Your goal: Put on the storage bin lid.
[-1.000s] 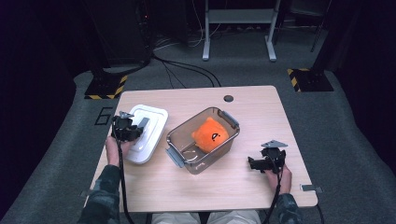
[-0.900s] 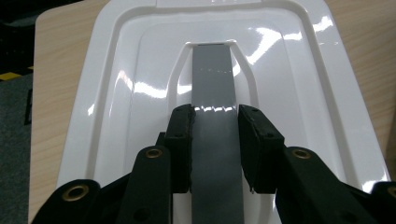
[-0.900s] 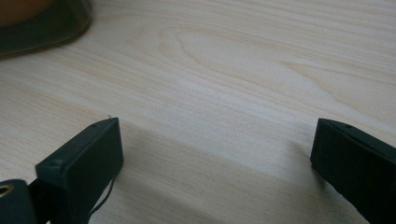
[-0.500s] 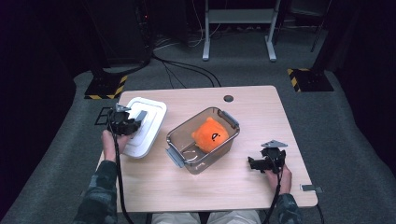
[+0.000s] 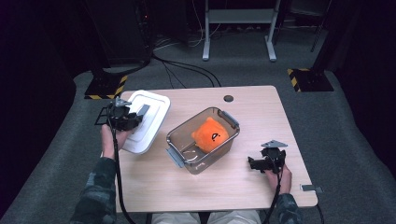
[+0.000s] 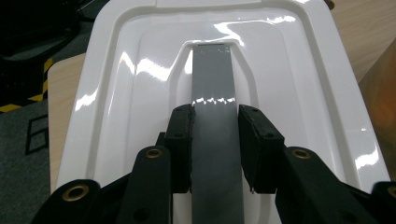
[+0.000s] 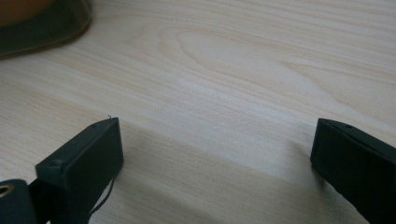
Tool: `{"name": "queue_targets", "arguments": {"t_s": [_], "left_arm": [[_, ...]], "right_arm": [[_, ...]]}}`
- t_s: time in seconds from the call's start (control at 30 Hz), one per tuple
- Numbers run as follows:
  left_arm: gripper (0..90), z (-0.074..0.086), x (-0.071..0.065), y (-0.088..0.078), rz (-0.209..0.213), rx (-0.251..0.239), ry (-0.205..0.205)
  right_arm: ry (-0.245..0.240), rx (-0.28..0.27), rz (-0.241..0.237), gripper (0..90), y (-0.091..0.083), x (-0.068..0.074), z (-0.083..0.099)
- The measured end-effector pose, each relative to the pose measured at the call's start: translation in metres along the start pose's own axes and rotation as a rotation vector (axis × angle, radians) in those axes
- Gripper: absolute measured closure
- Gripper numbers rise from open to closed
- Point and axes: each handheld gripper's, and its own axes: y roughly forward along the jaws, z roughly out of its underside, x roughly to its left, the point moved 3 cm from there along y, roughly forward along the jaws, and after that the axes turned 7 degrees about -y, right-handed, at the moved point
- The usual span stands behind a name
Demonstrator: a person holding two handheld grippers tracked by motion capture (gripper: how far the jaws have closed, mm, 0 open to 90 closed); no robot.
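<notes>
White glossy plastic, a rectangular lid (image 5: 147, 120) with rounded corners, sits at the far left of the pale wooden table (image 5: 243, 182), to the left of the clear plastic storage box (image 5: 204, 140) that stands at the table's middle. The lid is tilted, its near end raised off the table. A flat grey handle strip (image 6: 214, 107) runs along its middle. The left gripper (image 5: 125, 117), held in the person's left hand (image 5: 113, 138), is clamped on that grey strip: in the left gripper view its two black jaws stand narrow, one pad pressed on each long edge of the strip.

Inside the clear box, toward its far end, lies a round orange plush toy (image 5: 210, 134) with a small dark mark on its front; the mark is too small to read as writing. The box has grey latch flaps at its two short ends and carries no lid.

To the right of the box, well apart from it, the right gripper (image 5: 252, 164) rests near the table's front right corner in the person's right hand (image 5: 275, 173). In the right gripper view its jaws stand wide apart with bare wood grain between them, holding nothing. No brand name or label can be read on any of these things.
</notes>
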Motion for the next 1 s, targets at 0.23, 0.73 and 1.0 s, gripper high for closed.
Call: {"name": "queue_targets", "arguments": {"t_s": [0.23,0.73,1.0], "left_arm": [[66.5,-0.008,-0.006,-0.005,0.013,-0.012,0.011],[66.4,-0.025,-0.029,-0.012,0.057,-0.024,0.067],[66.4,-0.031,-0.043,-0.013,0.082,-0.025,0.095]], "right_arm": [[0.000,0.000,0.000,1.8,0.000,0.000,0.000],[0.000,0.000,0.000,1.8,0.000,0.000,0.000],[0.000,0.000,0.000,1.8,0.000,0.000,0.000]]}}
